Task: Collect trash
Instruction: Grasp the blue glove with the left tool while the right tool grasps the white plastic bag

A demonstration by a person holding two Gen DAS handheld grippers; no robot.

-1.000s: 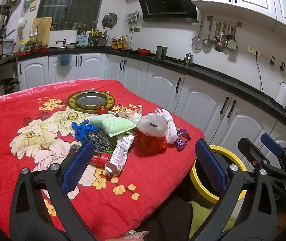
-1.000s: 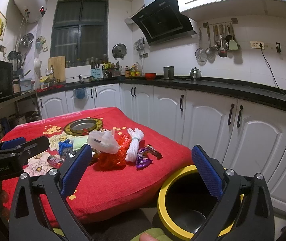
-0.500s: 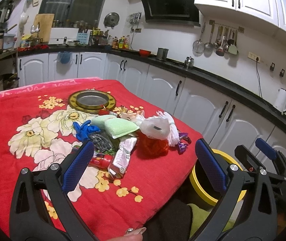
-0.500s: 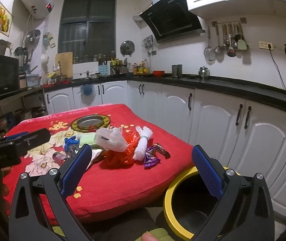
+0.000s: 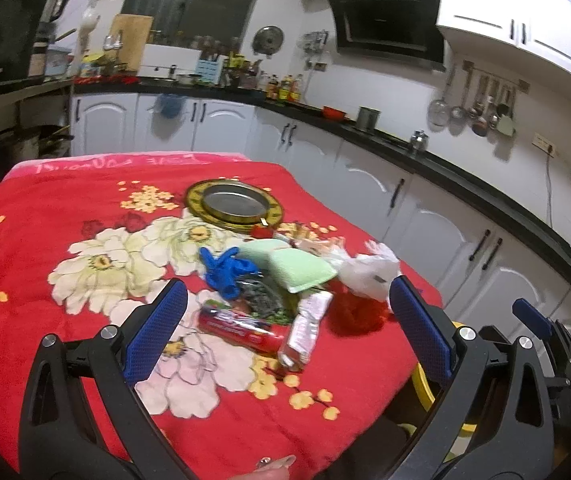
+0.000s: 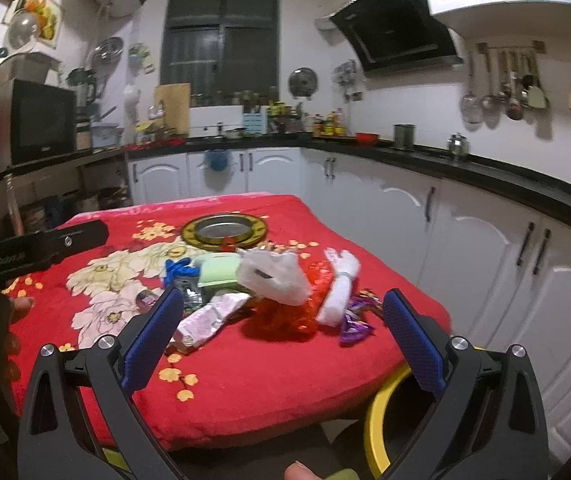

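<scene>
From the left wrist view, the left gripper (image 5: 287, 316) hangs over the near part of the red flowered cloth (image 5: 65, 320) with its jaws spread wide and nothing between them, a stance that suits choosing a piece rather than carrying one. The trash pile (image 5: 285, 284) lies on the cloth just beyond the fingertips: a red tube-shaped packet (image 5: 241, 327) and a silvery wrapper (image 5: 305, 326) on the pile's near side, a blue glove (image 5: 225, 268) and a pale green cloth (image 5: 301, 270) behind them, a white plastic bag (image 5: 369, 274) and red netting (image 5: 355, 314) toward the pile's right. Right of the pile and below the table edge, a sliver of the yellow-rimmed bin (image 5: 421, 388) shows, probably placed there so pieces need only a short carry. From the right wrist view, the right gripper (image 6: 281, 334) is likewise spread and empty, aimed at the pile's right half, where a white bundle (image 6: 339, 286) and purple wrappers (image 6: 355, 320) lie nearest the table corner. The bin's yellow rim (image 6: 377, 420) sits directly below that corner, under the right finger. Beyond the pile a gold-rimmed plate (image 6: 223, 230) rests on the cloth, apart from the litter.
</scene>
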